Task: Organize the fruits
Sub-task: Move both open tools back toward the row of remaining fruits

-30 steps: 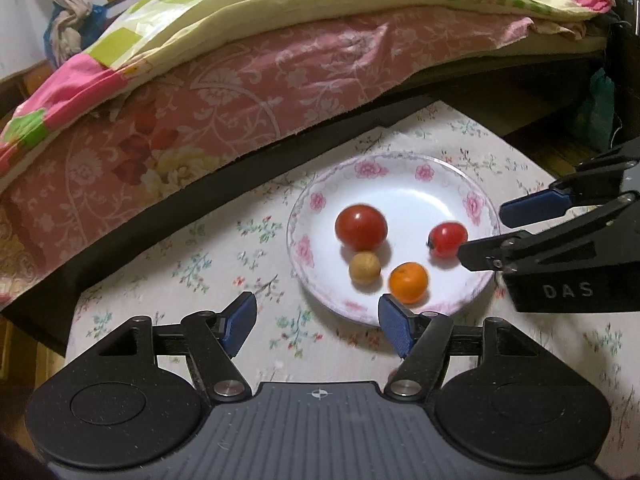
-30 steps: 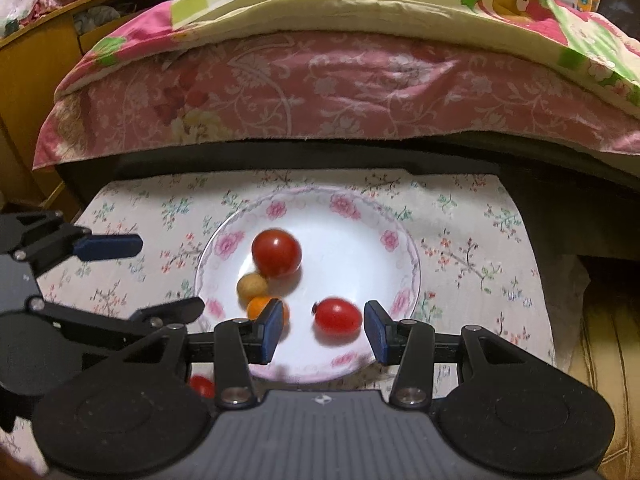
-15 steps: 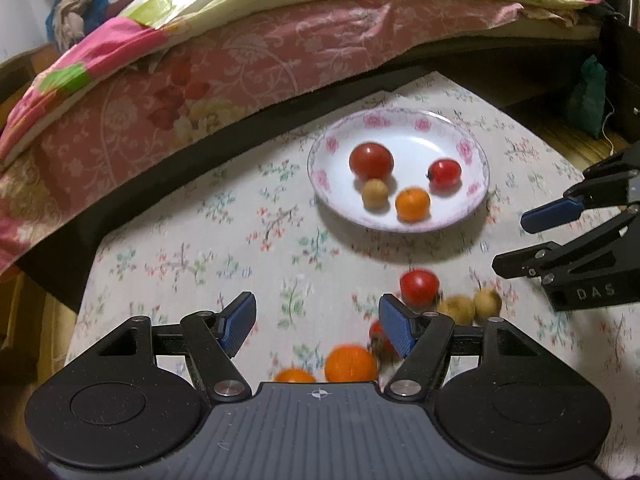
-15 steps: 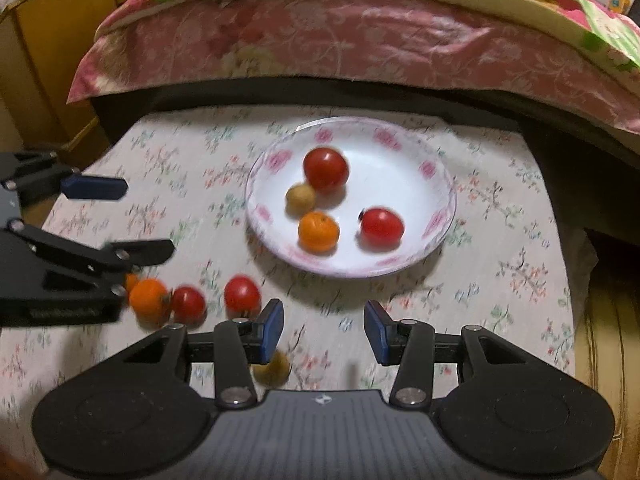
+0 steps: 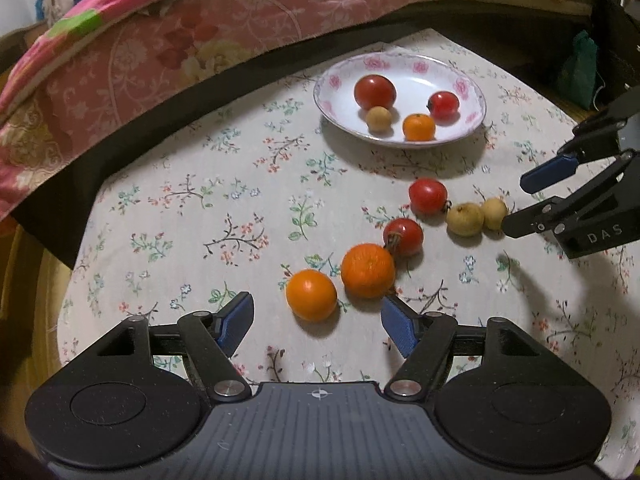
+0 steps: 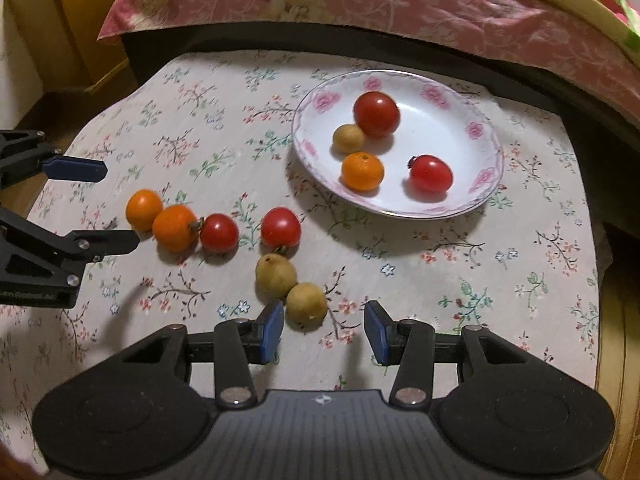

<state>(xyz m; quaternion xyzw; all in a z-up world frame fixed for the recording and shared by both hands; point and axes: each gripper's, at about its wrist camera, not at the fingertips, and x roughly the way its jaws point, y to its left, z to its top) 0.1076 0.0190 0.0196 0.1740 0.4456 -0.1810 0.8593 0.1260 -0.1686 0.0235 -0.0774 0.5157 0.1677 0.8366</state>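
Left wrist view shows my left tool with its jaws opening and nothing between them yet; a small orange sits just ahead of the gap, a second orange touching it beyond. My right tool stands spread and empty, the near longan just ahead of its left pad. Two cherry tomatoes lie farther out, and the floral plate beyond them already holds four fruits. I judge all of these light, round and prone to roll; the tomatoes are soft-skinned, so I would pinch gently across the widest part. The tabletop wears a flowered cloth, likely grippy, and a bed with a pink quilt runs along its far edge.
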